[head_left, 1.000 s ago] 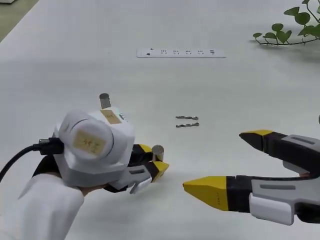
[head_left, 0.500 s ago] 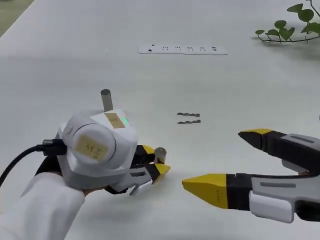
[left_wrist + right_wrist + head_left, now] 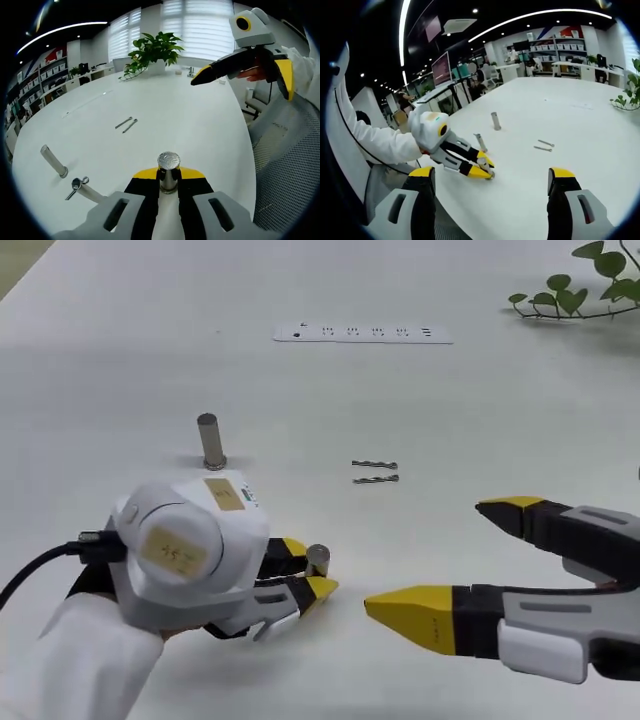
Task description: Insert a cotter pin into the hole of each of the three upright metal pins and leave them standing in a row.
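My left gripper (image 3: 310,566) is shut on a short metal pin (image 3: 318,555), which stands upright on the table between the yellow jaw tips; the left gripper view has this pin (image 3: 169,164) dead centre. A second metal pin (image 3: 210,441) stands free behind it. A third pin (image 3: 86,190) with a cotter pin (image 3: 77,183) through its top stands to the left in the left gripper view. Two loose cotter pins (image 3: 375,472) lie side by side mid-table. My right gripper (image 3: 440,558) hovers open at the right, holding nothing.
A white power strip (image 3: 362,334) lies at the far side of the white table (image 3: 480,410). Plant leaves (image 3: 585,285) reach in at the far right corner. A person's white sleeve (image 3: 80,660) holds the left gripper.
The left gripper has drawn the held pin a little toward me, uncovering the base of the free-standing pin behind it. The right gripper has stayed put and open.
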`<state>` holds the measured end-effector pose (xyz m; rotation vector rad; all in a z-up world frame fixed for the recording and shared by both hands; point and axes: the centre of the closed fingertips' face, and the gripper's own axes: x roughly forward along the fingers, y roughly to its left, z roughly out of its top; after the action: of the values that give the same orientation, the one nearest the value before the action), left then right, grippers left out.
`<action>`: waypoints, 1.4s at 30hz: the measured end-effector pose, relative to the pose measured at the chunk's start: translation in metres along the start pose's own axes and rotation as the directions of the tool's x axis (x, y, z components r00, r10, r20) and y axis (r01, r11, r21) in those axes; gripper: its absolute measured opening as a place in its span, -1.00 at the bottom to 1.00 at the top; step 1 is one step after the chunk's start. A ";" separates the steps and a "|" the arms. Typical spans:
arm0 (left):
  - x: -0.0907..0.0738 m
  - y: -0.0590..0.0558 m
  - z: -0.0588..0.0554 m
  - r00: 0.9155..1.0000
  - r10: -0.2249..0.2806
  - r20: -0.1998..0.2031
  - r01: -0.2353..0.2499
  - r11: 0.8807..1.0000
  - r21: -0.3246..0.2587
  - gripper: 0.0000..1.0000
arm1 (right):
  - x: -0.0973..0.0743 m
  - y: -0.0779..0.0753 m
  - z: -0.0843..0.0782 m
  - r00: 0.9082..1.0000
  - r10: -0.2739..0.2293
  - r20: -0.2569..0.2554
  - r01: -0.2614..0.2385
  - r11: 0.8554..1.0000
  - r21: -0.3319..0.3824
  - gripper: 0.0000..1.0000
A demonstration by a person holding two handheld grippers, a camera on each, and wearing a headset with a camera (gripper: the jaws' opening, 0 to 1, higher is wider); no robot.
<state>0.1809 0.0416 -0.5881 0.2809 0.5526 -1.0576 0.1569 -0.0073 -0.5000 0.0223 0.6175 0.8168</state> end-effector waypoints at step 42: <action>-0.081 -0.028 -0.018 0.998 -0.040 0.044 0.048 0.976 -0.213 0.97 | -0.011 -0.030 -0.001 0.997 -0.001 -0.081 -0.008 0.994 -0.107 0.68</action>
<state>0.1202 0.0976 -0.5571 0.0581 0.6340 -1.0344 0.1715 -0.0358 -0.5027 -0.1080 0.6491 0.8566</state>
